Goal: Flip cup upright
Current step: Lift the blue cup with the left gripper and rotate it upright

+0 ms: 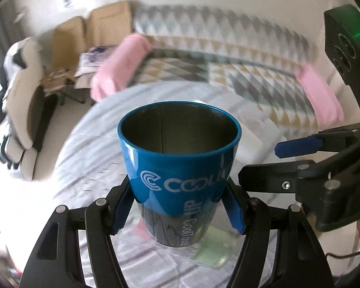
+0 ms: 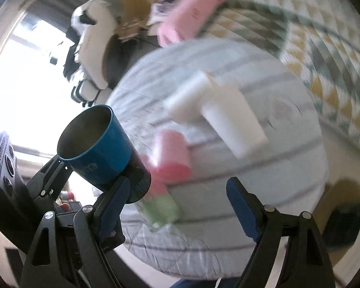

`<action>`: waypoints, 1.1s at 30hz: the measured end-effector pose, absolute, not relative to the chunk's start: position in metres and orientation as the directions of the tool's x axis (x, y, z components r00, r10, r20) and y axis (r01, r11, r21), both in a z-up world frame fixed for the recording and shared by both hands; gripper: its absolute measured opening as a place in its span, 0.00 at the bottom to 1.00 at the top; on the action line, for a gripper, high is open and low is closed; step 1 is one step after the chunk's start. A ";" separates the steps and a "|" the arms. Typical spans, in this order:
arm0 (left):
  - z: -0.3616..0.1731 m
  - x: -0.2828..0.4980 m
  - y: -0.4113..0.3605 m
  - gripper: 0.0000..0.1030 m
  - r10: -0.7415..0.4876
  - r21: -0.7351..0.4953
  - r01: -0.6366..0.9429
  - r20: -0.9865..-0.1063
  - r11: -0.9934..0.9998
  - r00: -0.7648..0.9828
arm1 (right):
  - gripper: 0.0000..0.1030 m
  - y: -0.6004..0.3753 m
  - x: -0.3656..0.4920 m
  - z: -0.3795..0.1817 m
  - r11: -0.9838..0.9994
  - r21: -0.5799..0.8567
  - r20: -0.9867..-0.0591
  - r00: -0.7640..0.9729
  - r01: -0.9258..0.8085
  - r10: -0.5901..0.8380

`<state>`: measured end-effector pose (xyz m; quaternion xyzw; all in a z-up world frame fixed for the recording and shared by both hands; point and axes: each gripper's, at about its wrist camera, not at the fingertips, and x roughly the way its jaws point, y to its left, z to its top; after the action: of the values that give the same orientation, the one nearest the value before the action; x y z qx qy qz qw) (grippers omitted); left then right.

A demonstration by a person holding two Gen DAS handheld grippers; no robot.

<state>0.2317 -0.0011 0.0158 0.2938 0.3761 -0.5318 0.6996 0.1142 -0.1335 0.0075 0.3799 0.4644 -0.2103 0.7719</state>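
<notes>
One blue cup (image 1: 180,148), mouth up and slightly tilted, clamped around its lower body between the two blue pads (image 1: 235,218) of the left gripper (image 1: 178,212), held above a round table (image 1: 88,144) draped in a pale striped cloth. Printed in white on the cup wall: a ringed "C" logo and letters reading "COOL", the rest curving out of sight; lower down, sideways on the dark base band, "CoolTower" or similar, partly blurred. Steel-grey interior with a vertical seam, seen only from the left wrist camera. Beneath the cup, a pale green item (image 1: 216,252), blurred. To the right in the same view, the right gripper (image 1: 271,160) entering side-on, its fingers spread apart and holding nothing, a green light glowing on its housing.

From the right wrist camera: the same cup (image 2: 96,144) at far left, tipped with its mouth toward the window, pinched in the left gripper (image 2: 88,177). Shown here and not in the other view: one pink cup (image 2: 172,153) lying on the cloth, the green item (image 2: 160,208) just below it, and two white blocks (image 2: 230,117) farther back, touching. Right gripper (image 2: 175,206) released, jaws wide, one blue fingertip (image 2: 240,206) at right.

Behind the table in both views: a sofa (image 1: 228,55) in a grey and yellow triangle print, two pink cushions (image 1: 122,69) in the left view, one in the right. Heavy motion blur across both backgrounds
</notes>
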 end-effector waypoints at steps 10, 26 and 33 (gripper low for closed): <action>-0.002 0.313 0.004 0.66 -0.554 0.012 0.917 -0.793 0.398 0.252 | 0.81 -0.142 0.206 0.001 0.752 0.322 -0.884 0.468 0.575 0.021; -0.073 0.349 -0.007 0.66 -0.553 -0.067 0.869 -0.794 0.490 0.251 | 0.81 -0.163 0.265 -0.036 0.798 0.238 -0.911 0.411 0.554 -0.013; -0.075 0.344 0.008 0.69 -0.556 -0.121 0.836 -0.796 0.535 0.240 | 0.81 -0.156 0.258 -0.039 0.802 0.241 -0.915 0.403 0.546 0.001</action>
<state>0.3441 0.0083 -0.0750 0.1675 0.4185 -0.4524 0.7695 0.2580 -0.1563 -0.0391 0.2635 0.5187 -0.1715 0.7950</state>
